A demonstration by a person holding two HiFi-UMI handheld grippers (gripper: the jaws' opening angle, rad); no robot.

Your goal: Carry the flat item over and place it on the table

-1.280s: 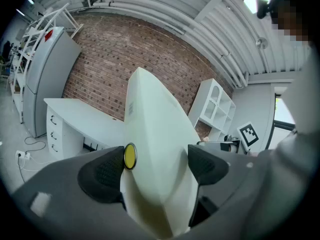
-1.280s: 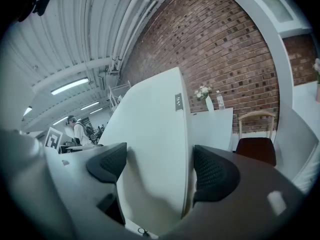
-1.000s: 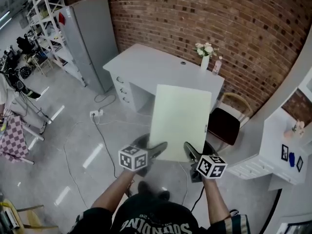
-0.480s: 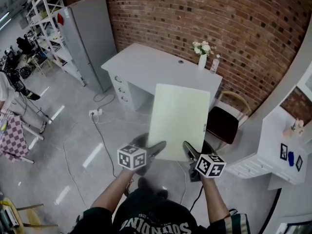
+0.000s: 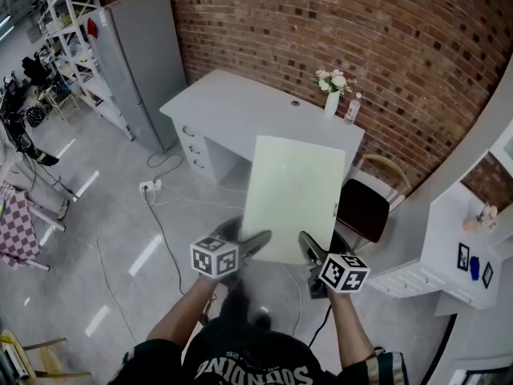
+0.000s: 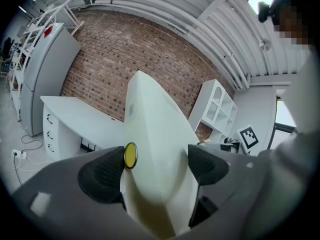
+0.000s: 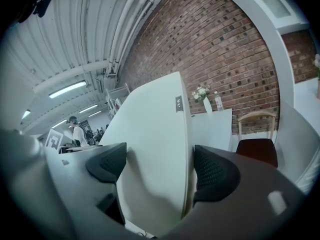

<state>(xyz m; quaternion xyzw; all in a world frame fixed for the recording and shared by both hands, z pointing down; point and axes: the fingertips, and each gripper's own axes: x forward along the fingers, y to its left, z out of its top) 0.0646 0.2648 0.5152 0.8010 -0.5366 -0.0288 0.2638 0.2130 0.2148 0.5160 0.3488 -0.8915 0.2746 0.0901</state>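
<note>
Left gripper (image 5: 258, 242): jaws closed on the near left corner of the panel (image 5: 292, 195), one pad against each face; a small yellow disc (image 6: 130, 155) sits at the tip of its left pad, touching the panel. Right gripper (image 5: 307, 245): jaws clamped on the near right corner of the same panel, close to its right edge. Panel: flat, rectangular, pale greenish white, held in the air above the grey floor (image 5: 120, 239), its long side running away from the person, with a small dark label (image 5: 337, 208) on the right edge. From the head view its far edge overlaps the near right part of the surface (image 5: 232, 107) but does not rest on it. Surface: white desk with drawers on its left side, standing against the brick wall (image 5: 337, 22), far of the panel. On its far right corner are a white vase of flowers (image 5: 333, 95) and a small bottle (image 5: 353, 107) just to the right of the vase. Chair (image 5: 365, 207): dark seat, light wooden back, right of the desk and near the panel's right edge. Tall grey cabinet (image 5: 140, 54): left of the desk. White shelf unit (image 5: 449, 247): far right of the scene. Power strip (image 5: 148, 187) with trailing cables: on the floor, left of the panel.
</note>
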